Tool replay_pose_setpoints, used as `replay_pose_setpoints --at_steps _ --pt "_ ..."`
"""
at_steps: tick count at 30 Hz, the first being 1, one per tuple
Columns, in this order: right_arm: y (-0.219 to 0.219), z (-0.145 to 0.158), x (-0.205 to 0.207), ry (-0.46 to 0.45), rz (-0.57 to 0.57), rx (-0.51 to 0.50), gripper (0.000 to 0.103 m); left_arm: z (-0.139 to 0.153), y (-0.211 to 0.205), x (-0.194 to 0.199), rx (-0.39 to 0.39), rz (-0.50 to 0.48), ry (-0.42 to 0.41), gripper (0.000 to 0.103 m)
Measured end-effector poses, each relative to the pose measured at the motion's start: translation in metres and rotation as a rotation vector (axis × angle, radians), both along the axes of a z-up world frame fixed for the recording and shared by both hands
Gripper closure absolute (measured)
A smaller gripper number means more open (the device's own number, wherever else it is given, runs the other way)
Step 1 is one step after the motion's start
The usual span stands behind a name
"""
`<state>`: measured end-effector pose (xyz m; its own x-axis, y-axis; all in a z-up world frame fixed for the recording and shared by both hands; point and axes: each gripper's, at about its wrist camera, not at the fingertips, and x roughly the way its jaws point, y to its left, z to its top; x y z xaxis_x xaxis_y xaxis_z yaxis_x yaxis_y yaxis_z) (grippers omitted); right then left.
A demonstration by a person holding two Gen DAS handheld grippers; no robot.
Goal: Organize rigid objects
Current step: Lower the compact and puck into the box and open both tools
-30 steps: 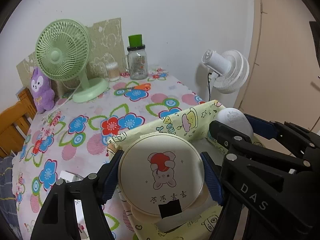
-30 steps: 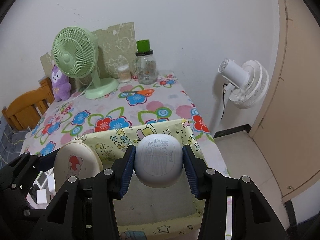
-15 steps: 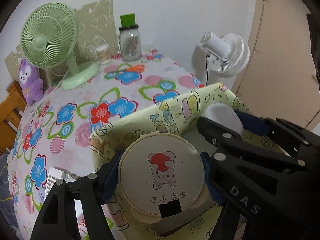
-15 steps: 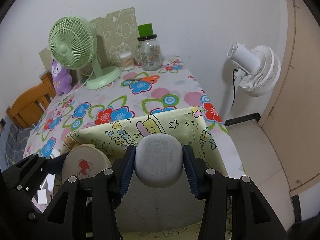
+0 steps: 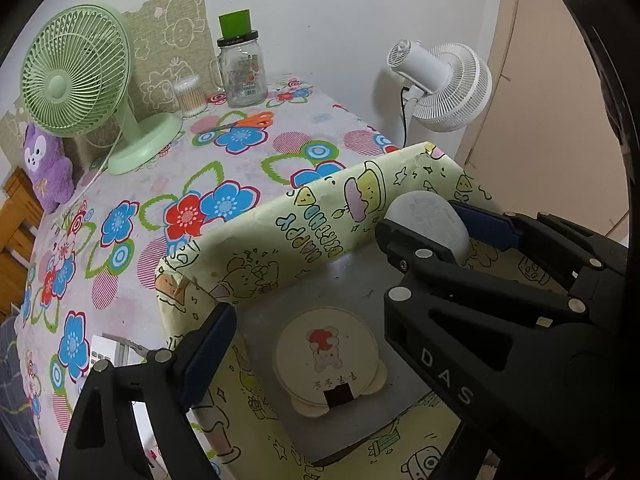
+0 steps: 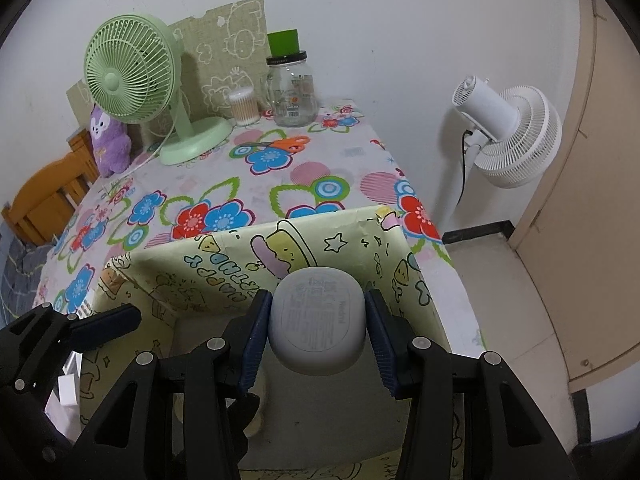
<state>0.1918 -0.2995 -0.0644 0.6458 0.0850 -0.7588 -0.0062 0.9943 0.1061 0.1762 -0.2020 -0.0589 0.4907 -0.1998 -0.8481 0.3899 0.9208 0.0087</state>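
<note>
Left tongs [image 5: 304, 344] just spread wide, nothing gripped; round cream compact [image 5: 326, 356] lies flat on box [image 5: 256, 248] floor. Right tongs [image 6: 316, 330] clamp white case [image 6: 318, 318] over box, right of compact.

Both views are lit evenly by soft indoor light, rather bright, with no strong glare. The green desk fan [image 6: 132, 76] throws a soft shadow on the white wall [image 6: 400, 20] behind. The fisheye lens bends straight lines and leaves dark corners. The near black tongs [image 5: 500, 340] look slightly soft.
</note>
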Motion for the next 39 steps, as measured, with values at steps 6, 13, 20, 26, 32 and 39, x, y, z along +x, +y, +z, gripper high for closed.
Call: replay_pose_setpoints --at_steps 6,13,20,26,32,39 --pt "0.001 0.0 -0.001 -0.005 0.008 0.009 0.043 0.001 0.0 0.0 -0.005 -0.005 -0.002 0.011" --pt "0.001 0.007 -0.007 -0.021 0.005 0.027 0.028 0.007 0.002 -0.007 -0.008 0.006 -0.041 0.006" --pt "0.003 0.02 -0.024 -0.071 -0.019 0.005 0.014 0.018 0.011 -0.018 -0.013 0.029 -0.091 0.004" --pt "0.005 0.03 -0.037 -0.094 -0.025 0.003 0.011 0.028 0.019 -0.03 -0.022 0.038 -0.129 0.002" --pt "0.009 0.036 -0.048 -0.112 -0.026 -0.002 0.007 0.033 0.025 -0.04 -0.033 0.043 -0.149 0.002" --pt "0.015 0.043 -0.059 -0.135 -0.032 -0.026 0.007 0.039 0.032 -0.05 -0.044 0.047 -0.165 0.002"
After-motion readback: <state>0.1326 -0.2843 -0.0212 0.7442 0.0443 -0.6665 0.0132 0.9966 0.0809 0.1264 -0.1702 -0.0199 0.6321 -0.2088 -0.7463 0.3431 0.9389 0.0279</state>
